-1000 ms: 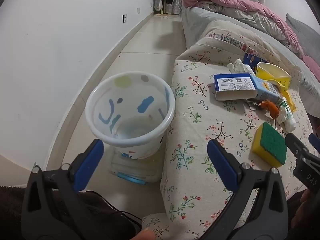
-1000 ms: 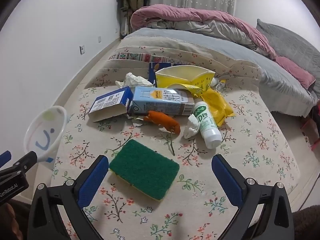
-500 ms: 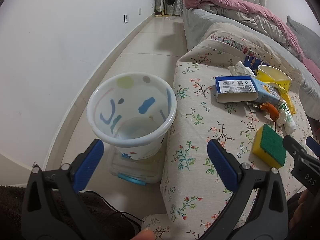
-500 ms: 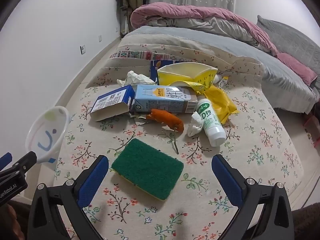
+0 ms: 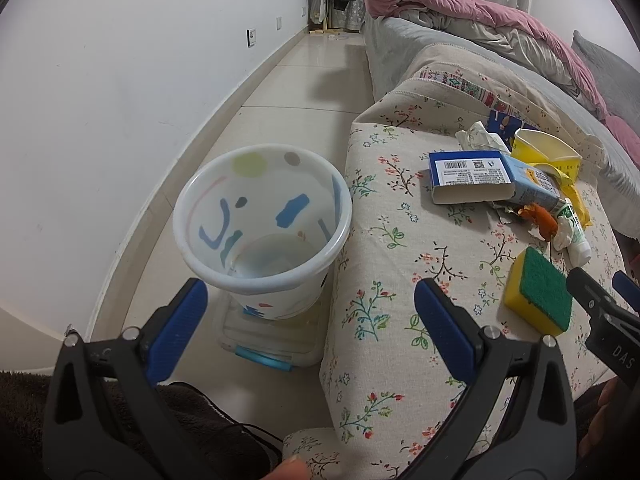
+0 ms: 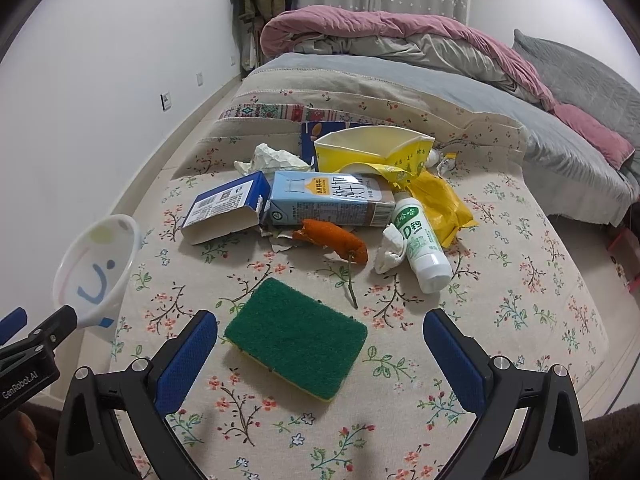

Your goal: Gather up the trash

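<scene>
Much of the trash pile hides itself: a dark blue packet (image 6: 316, 136) shows only a corner behind the yellow paper container (image 6: 372, 150), a crumpled yellow wrapper (image 6: 436, 200) runs under the white bottle (image 6: 420, 244) with green print, and small scraps beneath the milk carton (image 6: 328, 200) are too torn to name. The right gripper (image 5: 600, 300) is cut off at the edge of the left wrist view.

The pile lies on a floral-print fabric cushion (image 6: 500, 280), beside a bed with a pink quilt (image 6: 380, 28). A flattened blue-and-white box (image 6: 224, 208) touches the carton's left end; crumpled tissue (image 6: 272, 158) sits behind it, an orange peel-like piece (image 6: 336, 240) (with a thin stem) in front, and a white wad (image 6: 390, 250) against the bottle. Nearest lies a rectangular sponge (image 6: 296, 338), coarse green scouring pad on top, yellow foam below.

The right gripper (image 6: 320, 344) hangs above the sponge, blue-padded fingers (image 6: 188, 356) spread wide and holding nothing. The left gripper (image 5: 308, 316) is likewise spread and empty, pointed at a translucent plastic bin (image 5: 262, 224) with painted blotches, standing on a clear lidded box (image 5: 272, 340) on the tiled floor (image 5: 280, 88), just beside the cushion.
</scene>
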The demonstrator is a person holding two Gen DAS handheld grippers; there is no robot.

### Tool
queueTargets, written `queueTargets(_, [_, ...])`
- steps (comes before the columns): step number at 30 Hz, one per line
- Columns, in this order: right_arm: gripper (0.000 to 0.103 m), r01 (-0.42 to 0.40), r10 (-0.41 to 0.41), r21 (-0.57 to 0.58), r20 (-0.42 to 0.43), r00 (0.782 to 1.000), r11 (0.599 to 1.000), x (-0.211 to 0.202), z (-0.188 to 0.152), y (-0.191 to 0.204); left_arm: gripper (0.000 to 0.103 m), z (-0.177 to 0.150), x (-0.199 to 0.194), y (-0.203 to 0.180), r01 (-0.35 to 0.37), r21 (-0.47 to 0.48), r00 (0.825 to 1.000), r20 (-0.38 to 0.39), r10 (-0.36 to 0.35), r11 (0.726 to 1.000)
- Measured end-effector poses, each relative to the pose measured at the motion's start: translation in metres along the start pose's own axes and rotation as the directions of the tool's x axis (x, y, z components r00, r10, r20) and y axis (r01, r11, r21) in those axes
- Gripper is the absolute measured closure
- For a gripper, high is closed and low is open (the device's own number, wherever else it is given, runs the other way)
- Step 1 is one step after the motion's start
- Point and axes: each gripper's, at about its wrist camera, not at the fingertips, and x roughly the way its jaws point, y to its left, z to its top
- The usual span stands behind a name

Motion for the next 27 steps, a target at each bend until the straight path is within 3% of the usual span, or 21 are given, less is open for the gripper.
queueTargets(27, [0.000,-0.006,0.006,0.002,0.001,1.000,1.000,-0.0003,-0.0004,0.0009,0.000,-0.0008,-0.0001,-0.0006,0.001,0.000,1.000,0.002,-0.001,1.000])
